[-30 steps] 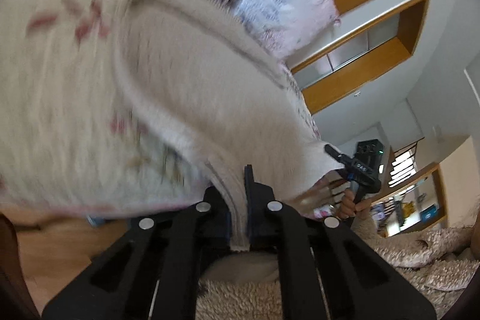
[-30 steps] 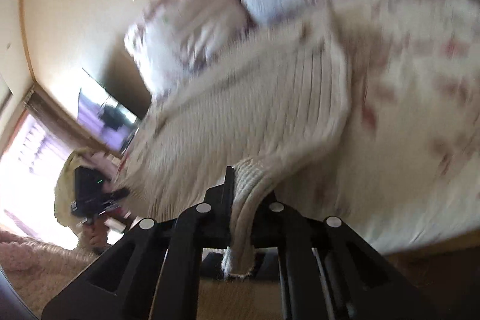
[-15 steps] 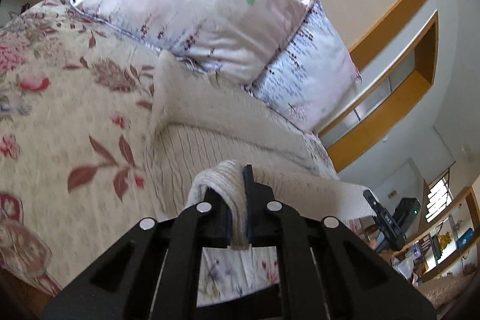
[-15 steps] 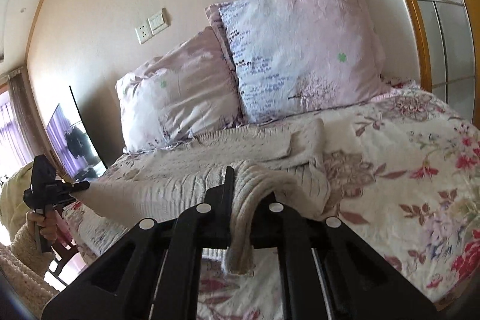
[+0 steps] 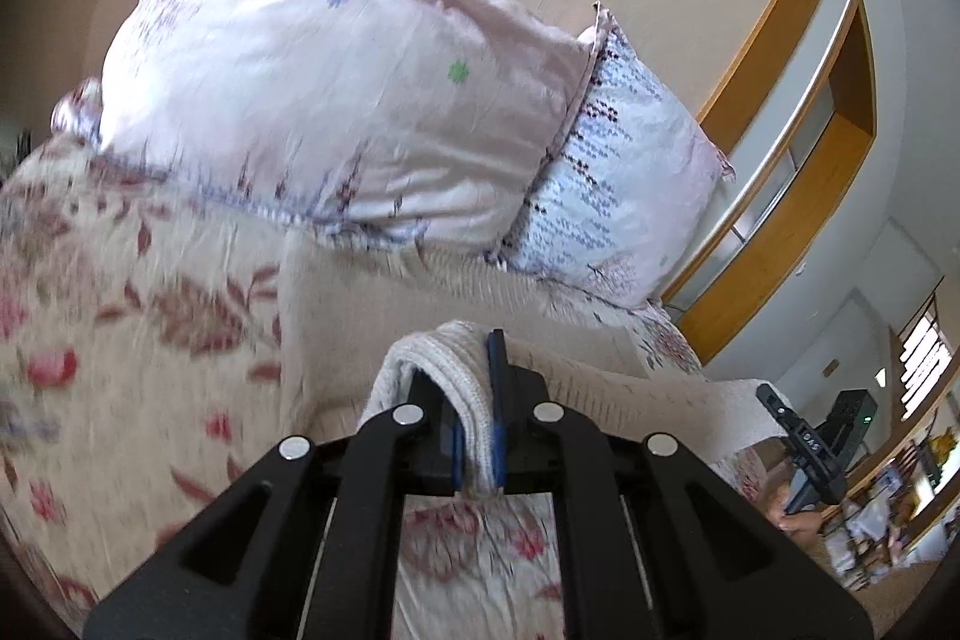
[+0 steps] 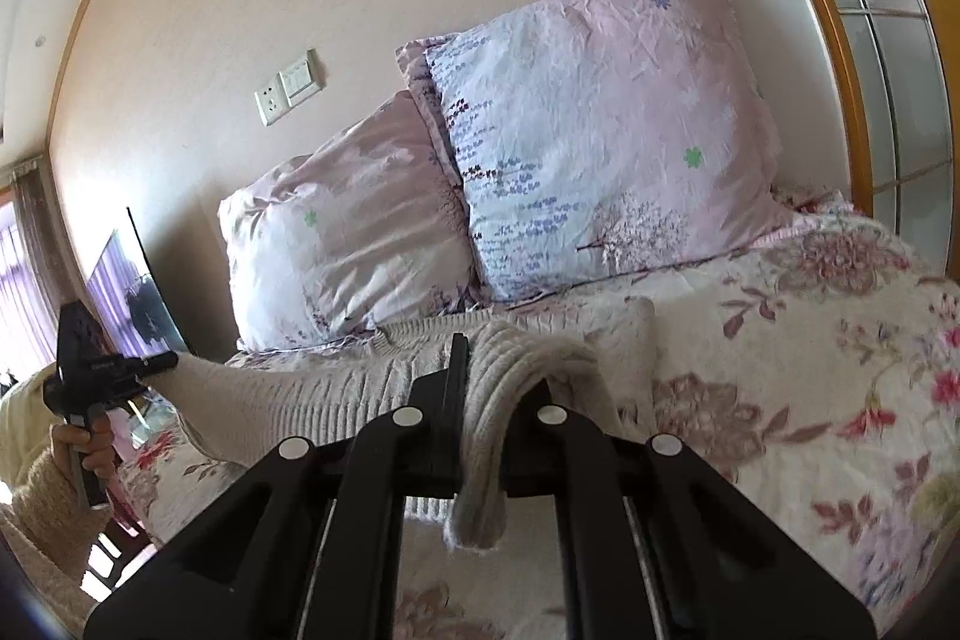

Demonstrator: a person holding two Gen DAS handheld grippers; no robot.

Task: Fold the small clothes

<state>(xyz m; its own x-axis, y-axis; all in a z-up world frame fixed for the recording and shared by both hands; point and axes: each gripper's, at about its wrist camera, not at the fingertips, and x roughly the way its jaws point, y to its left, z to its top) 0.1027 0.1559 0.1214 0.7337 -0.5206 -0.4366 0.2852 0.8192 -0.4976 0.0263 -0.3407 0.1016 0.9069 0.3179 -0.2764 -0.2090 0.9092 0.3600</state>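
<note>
A cream ribbed knit sweater (image 5: 336,328) lies spread on the floral bedspread (image 5: 120,340), its far end near the pillows. My left gripper (image 5: 477,400) is shut on one corner of its near hem, which drapes over the left finger. My right gripper (image 6: 480,388) is shut on the other hem corner (image 6: 510,364), which hangs down between the fingers. The sweater (image 6: 336,388) stretches taut between both grippers, lifted a little above the bed. Each gripper shows in the other's view: the right one (image 5: 810,442) and the left one (image 6: 114,370).
Two pink floral pillows (image 6: 600,130) (image 6: 342,232) lean against the beige wall at the head of the bed. A wooden frame with glass panels (image 6: 870,40) stands on the right. A screen (image 6: 132,292) stands left of the bed.
Both grippers have swung the sweater down from the air and laid its far part on the bed, then drawn the hem back and lower. Both stay shut on it.
</note>
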